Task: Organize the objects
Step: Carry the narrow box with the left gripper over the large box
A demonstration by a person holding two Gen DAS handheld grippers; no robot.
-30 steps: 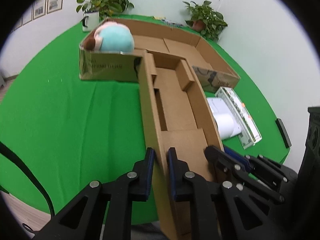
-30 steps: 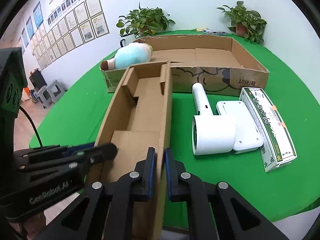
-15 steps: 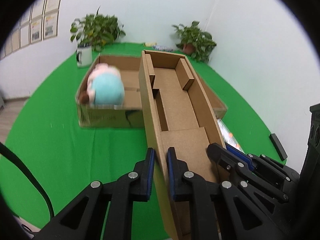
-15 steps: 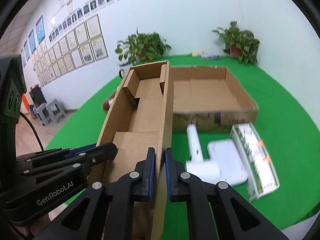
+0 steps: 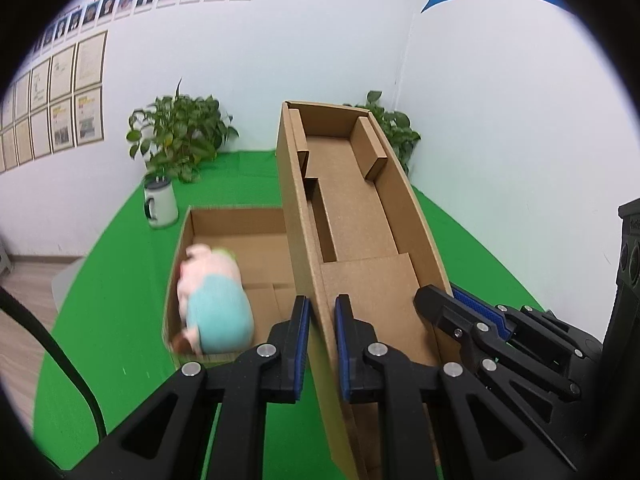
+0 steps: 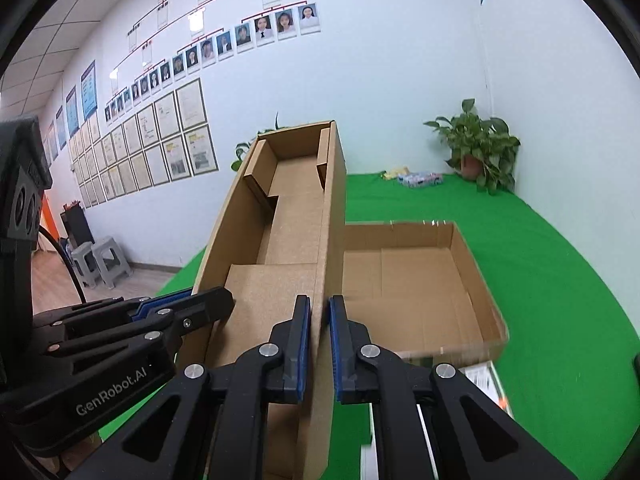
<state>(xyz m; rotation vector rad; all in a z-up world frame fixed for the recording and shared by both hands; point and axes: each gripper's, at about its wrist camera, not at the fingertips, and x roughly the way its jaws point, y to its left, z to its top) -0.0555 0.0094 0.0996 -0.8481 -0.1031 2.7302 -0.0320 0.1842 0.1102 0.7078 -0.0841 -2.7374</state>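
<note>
Left tongs point(image 5: 319, 344) and right tongs point(image 6: 319, 346) are clenched on the light, stiff cardboard tray's point(image 5: 352, 220) 2 thin walls, lower centre.

Plush toy point(image 5: 214, 308) in tray point(image 5: 236, 216) (1 corner).

Potted plant point(image 5: 182, 142) beside white mug point(image 5: 161, 206) at table's far edge. Second plant point(image 6: 478, 146) in corner. Framed certificates point(image 6: 160, 148), portrait photos point(image 6: 224, 46) on wall. Grey stools point(image 6: 100, 264) on floor.
</note>
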